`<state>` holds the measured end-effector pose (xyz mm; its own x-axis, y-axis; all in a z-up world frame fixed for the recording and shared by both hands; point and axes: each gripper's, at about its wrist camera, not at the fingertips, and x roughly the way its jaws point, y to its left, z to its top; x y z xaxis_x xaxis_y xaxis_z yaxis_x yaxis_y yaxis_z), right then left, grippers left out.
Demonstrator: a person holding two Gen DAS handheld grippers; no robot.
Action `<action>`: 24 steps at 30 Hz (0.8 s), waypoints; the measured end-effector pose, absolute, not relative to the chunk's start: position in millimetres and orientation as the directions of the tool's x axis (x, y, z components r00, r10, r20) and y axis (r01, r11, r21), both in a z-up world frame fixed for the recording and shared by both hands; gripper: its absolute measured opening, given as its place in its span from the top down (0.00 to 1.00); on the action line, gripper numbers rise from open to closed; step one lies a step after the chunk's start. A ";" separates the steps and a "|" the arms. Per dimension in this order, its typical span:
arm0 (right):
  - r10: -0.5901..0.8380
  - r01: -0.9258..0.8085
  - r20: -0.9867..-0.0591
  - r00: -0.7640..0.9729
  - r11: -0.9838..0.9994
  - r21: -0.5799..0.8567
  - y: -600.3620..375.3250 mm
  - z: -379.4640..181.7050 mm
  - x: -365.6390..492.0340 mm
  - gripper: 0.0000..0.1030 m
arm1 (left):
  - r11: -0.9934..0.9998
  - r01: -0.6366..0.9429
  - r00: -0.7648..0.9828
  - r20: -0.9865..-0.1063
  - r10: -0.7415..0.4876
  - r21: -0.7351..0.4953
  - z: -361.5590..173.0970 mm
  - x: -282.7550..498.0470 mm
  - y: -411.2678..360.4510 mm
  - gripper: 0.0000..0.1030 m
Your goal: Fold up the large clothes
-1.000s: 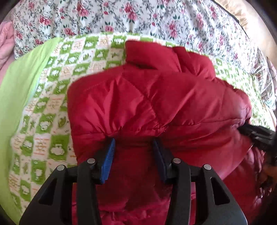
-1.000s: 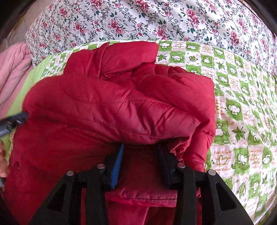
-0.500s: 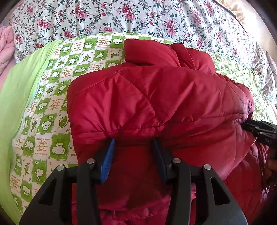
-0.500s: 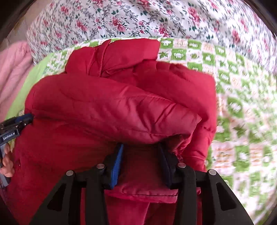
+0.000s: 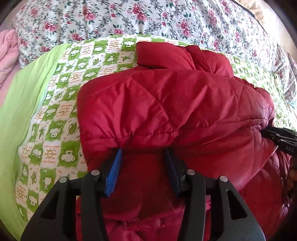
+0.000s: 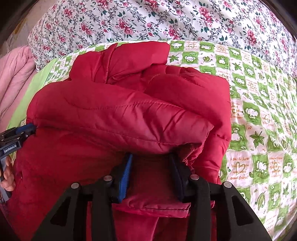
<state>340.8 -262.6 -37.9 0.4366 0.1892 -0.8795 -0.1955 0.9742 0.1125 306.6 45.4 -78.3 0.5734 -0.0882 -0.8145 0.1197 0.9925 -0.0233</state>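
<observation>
A padded red jacket [image 5: 167, 102] lies folded over on the bed, its collar end toward the floral quilt. My left gripper [image 5: 142, 151] is shut on a thick fold at the jacket's near left edge. My right gripper [image 6: 150, 156] is shut on the near right edge of the jacket [image 6: 120, 115], with a flat hem flap between its pads. In the left wrist view the right gripper [image 5: 280, 137] shows at the far right edge. The right wrist view shows the left gripper [image 6: 16, 135] at the far left, with a hand [image 6: 7, 172] on its handle.
The jacket rests on a green-and-white checked sheet [image 6: 256, 115] with a plain lime green strip [image 5: 20, 103] at its left. A floral quilt [image 5: 148, 16] is bunched along the far side. A pink garment [image 6: 14, 77] lies at the far left.
</observation>
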 end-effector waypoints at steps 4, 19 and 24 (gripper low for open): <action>0.198 -0.178 -0.880 0.433 0.975 0.131 -266.8 -36.3 339.8 0.61 | 0.995 0.093 0.588 -0.805 -0.073 -0.023 -67.9 282.9 53.7 0.54; 0.236 -0.142 -0.856 0.459 0.971 0.192 -287.8 -0.2 289.2 0.58 | 0.993 0.017 0.581 -0.807 -0.106 -0.118 -51.7 178.8 106.3 0.54; 0.256 -0.152 -0.854 0.454 0.966 0.209 -298.3 12.0 261.6 0.56 | 0.988 0.021 0.567 -0.812 -0.137 -0.152 -52.0 159.8 110.5 0.54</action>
<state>261.6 -298.3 12.0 0.4538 0.2560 -0.8536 -0.1524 0.9660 0.2087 159.8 110.5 -52.0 0.5673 -0.1369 -0.8120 0.0207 0.9881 -0.1522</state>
